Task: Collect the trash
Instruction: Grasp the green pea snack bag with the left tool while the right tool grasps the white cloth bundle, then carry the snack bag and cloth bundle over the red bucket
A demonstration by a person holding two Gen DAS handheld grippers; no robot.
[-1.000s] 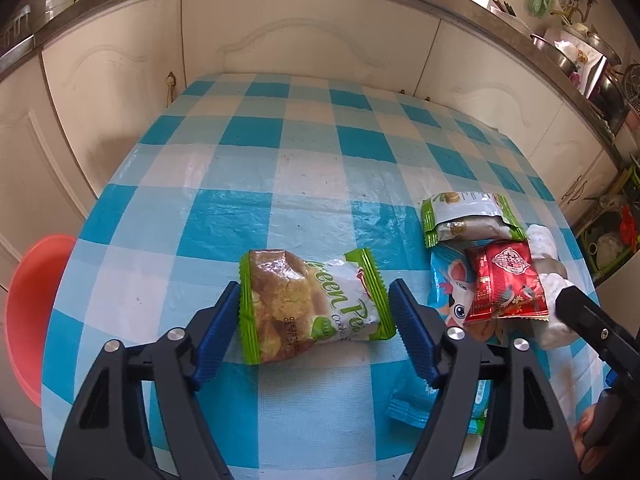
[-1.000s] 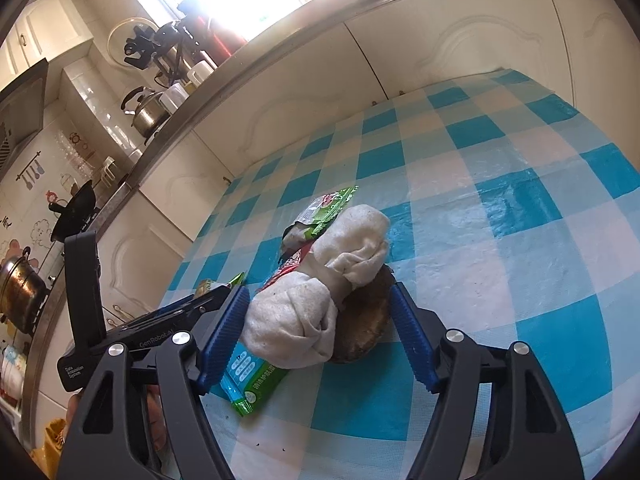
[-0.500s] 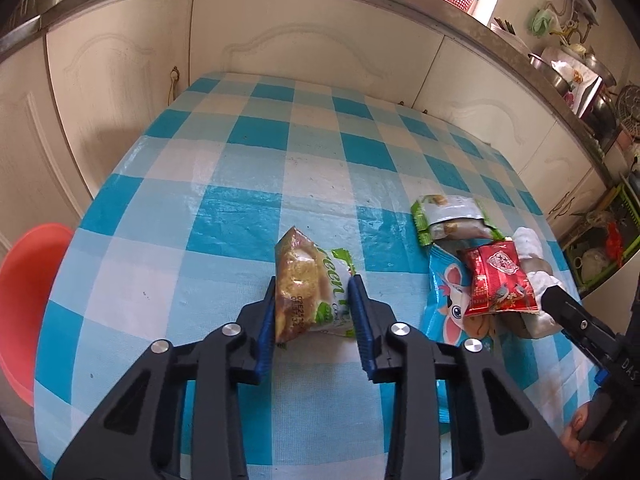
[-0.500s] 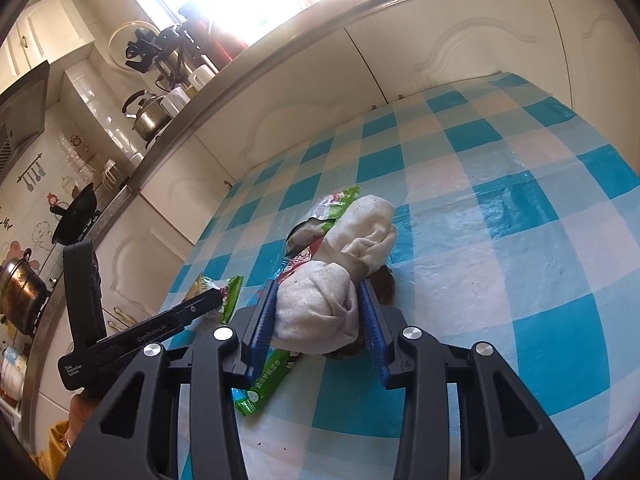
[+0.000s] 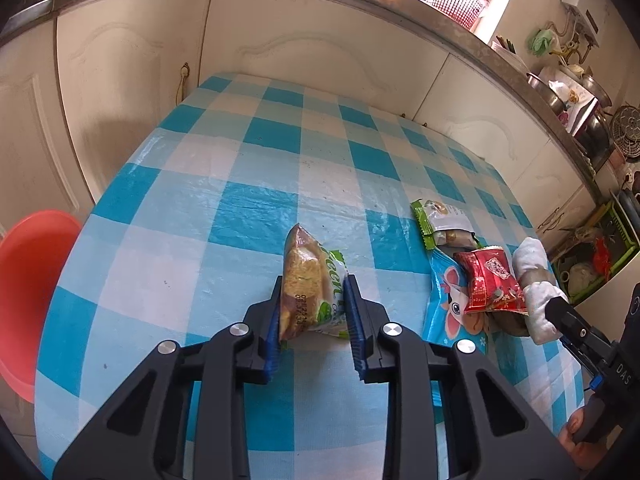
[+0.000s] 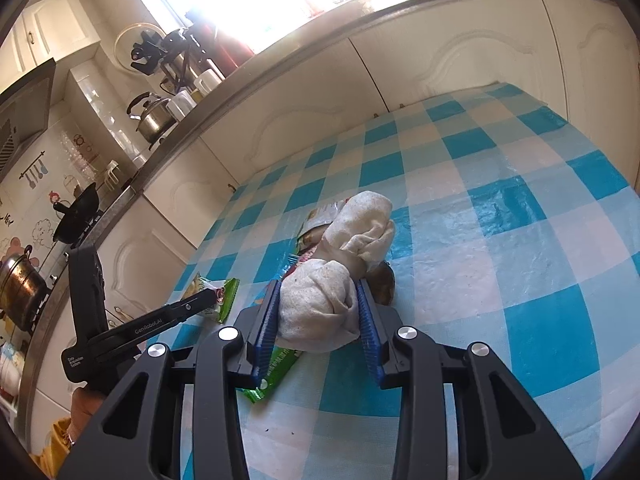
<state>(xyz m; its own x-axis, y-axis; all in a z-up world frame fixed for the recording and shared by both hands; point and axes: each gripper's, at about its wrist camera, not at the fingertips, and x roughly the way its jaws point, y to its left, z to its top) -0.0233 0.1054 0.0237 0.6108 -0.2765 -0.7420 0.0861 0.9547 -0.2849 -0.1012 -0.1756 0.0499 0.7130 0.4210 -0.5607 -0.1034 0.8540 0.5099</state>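
Both grippers have just been closing since the earlier frames, each on its own piece of trash. Left gripper: blue pads pinch the green cookie packet, now squeezed narrow and standing on edge on the checked tablecloth. Right gripper: pads clamp the near end of the knotted white cloth bundle; its far end lies on the table, over a brown item (unclear what).

Nearby, untouched: red sachet, blue cartoon wrapper, green-edged wrapper, all overlapping by the bundle. Red basin sits below the table's left edge.

Risks, as I judge them: slick foil could slide out of the pads on lifting; the bundle could drag the loose wrappers off the table or sag free.
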